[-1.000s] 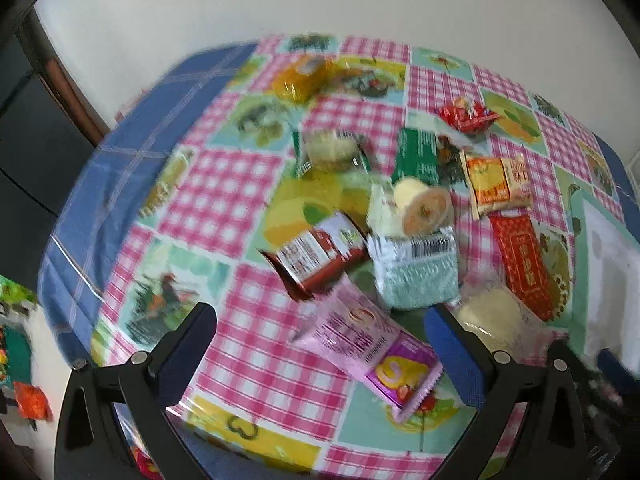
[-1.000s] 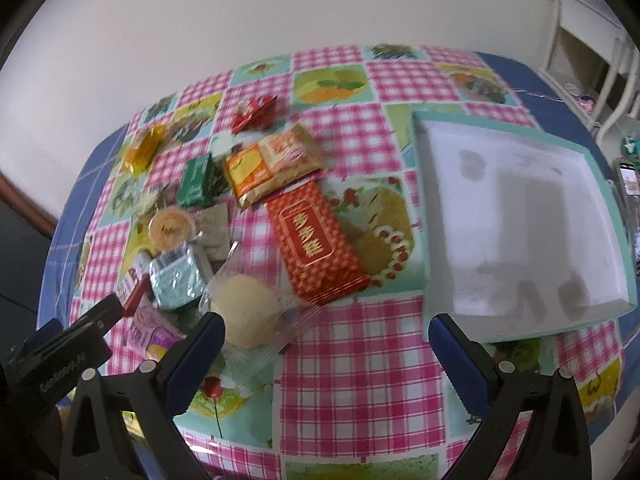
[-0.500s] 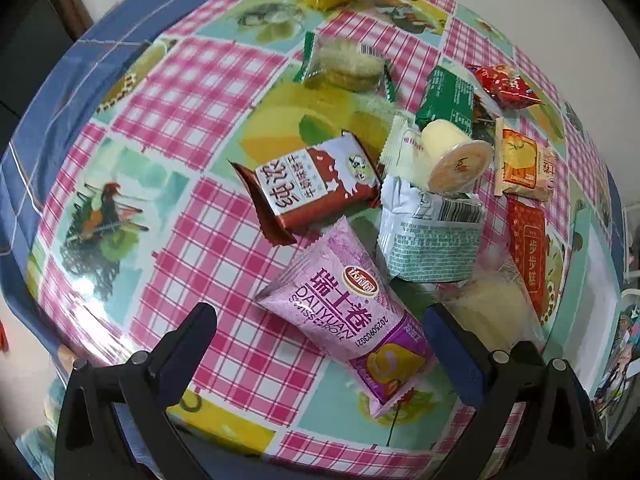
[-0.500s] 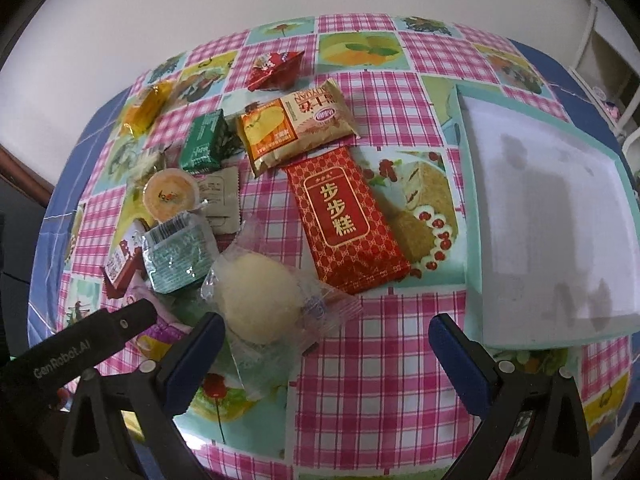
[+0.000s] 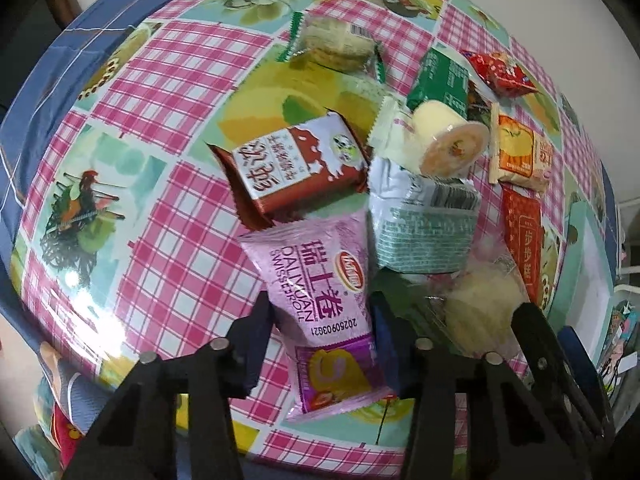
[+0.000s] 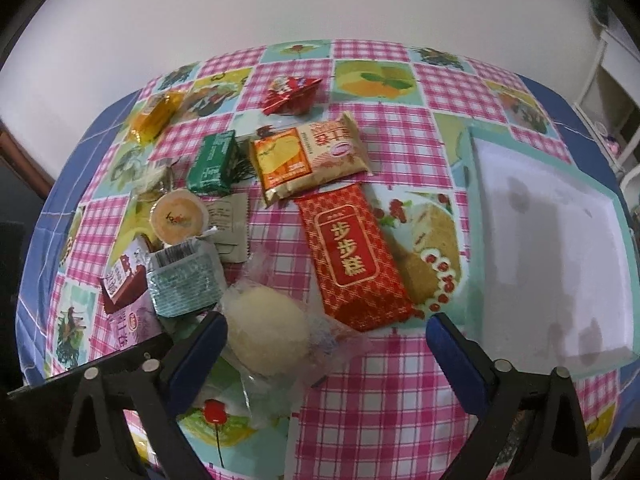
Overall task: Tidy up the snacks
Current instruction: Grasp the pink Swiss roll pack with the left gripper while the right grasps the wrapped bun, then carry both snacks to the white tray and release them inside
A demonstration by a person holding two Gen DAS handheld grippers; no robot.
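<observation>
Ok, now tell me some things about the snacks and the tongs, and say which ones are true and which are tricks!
1. The pink Swiss roll packet sits between the left tongs, which are closing on it. True.
2. The big white tray is full of snacks. False: nothing lies in it.
3. The right tongs are clamped on the red packet. False: they stand wide, gripping nothing, and are just starting to close.
4. A round pale bun in a clear wrapper lies beside the red packet. True.
</observation>
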